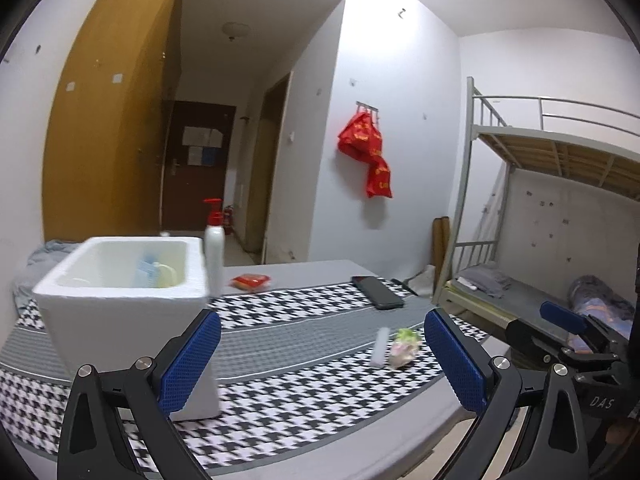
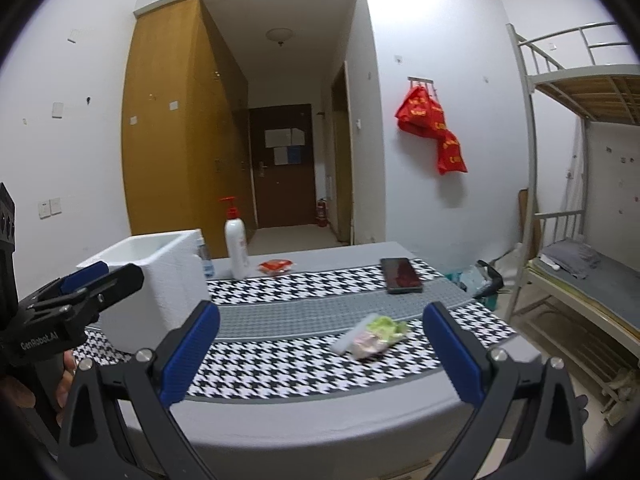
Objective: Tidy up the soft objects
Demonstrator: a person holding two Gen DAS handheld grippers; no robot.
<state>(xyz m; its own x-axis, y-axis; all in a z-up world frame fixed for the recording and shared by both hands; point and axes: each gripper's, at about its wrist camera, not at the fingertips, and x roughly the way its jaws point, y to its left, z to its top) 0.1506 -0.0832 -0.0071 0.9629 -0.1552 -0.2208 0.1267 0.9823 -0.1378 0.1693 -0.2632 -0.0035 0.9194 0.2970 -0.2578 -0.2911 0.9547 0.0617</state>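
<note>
Blue ribbed pads line both grippers, and each pair stands spread wide with nothing between the fingers: the left gripper [image 1: 322, 360] and the right gripper [image 2: 320, 354] both hang above the near edge of the grey table with its black-and-white houndstooth cloth [image 2: 280, 364], seemingly poised to reach in. A bare hand [image 2: 66, 372] shows under the left tool in the right wrist view.

Taking the white foam box [image 1: 120, 292] as landmark: it stands on the cloth at the near left, open-topped, likely the bin meant for the soft things; a few pale items, one bluish, already lie inside, too blurred to name. To its right, well apart and nearest the right gripper, lies a crumpled soft packet in green, pink and white [image 2: 378, 336], touching a small white block [image 2: 354, 336] on its left. I judge this the next piece to collect, and the right gripper the handier one for it.

Just behind the box's right corner stands a white pump bottle with a red head [image 2: 236, 248], a small clear bottle [image 2: 205, 260] beside it. Further right lie a flat red packet [image 2: 274, 266] and a dark phone [image 2: 400, 274], left out of the way.
</note>
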